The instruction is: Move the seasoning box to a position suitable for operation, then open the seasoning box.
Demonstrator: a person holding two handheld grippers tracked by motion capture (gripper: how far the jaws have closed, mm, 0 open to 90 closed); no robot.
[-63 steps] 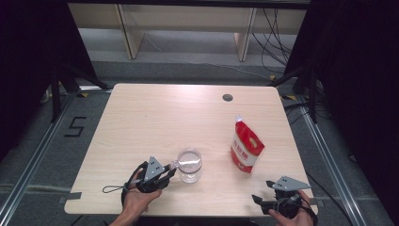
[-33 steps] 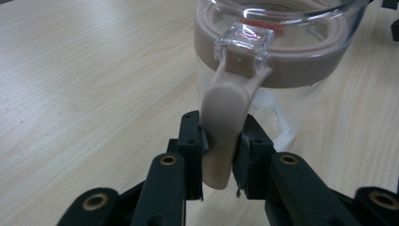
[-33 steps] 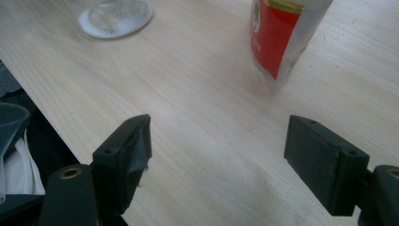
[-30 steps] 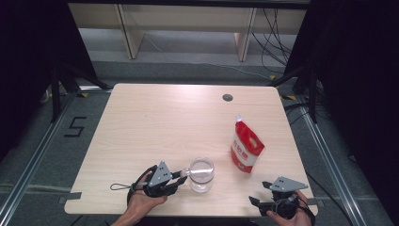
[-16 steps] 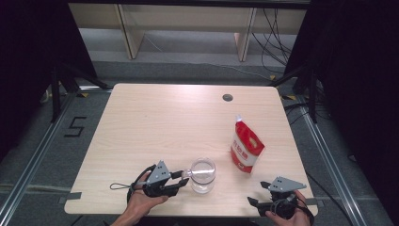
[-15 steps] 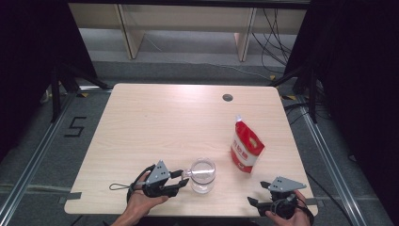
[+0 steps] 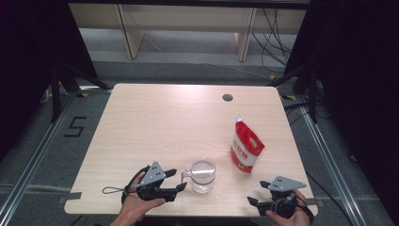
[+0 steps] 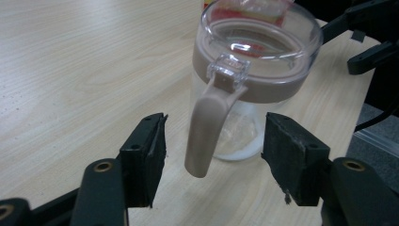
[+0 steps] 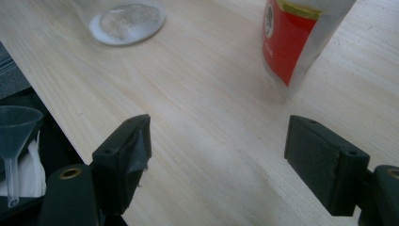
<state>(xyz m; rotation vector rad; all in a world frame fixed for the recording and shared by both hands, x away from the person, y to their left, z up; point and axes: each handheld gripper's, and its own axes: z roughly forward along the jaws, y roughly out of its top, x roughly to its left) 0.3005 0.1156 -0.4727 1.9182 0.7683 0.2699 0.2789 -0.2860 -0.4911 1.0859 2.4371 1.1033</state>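
The left gripper [image 7: 179, 180] has just been opening its fingers [image 8: 143, 155], and they now stand wide on either side of the jar's handle [image 8: 207, 127] without touching it. The handle hangs between the two pads, nearer the left one. The jar [image 7: 203, 175], clear with a tan band and a clear lid, stands upright on the tabletop [image 7: 179, 122] just beyond the fingertips, with a little white stuff at its bottom.

The right gripper [image 7: 256, 200] rests at the near edge of the tabletop, its fingers [image 9: 127, 155] wide with nothing between them. A red pouch [image 7: 246, 149] stands upright ahead of them, well apart. The jar's base [image 9: 126, 20] lies far ahead and left of these fingers. A clear funnel [image 9: 14, 134] sits below the table edge, left of them.
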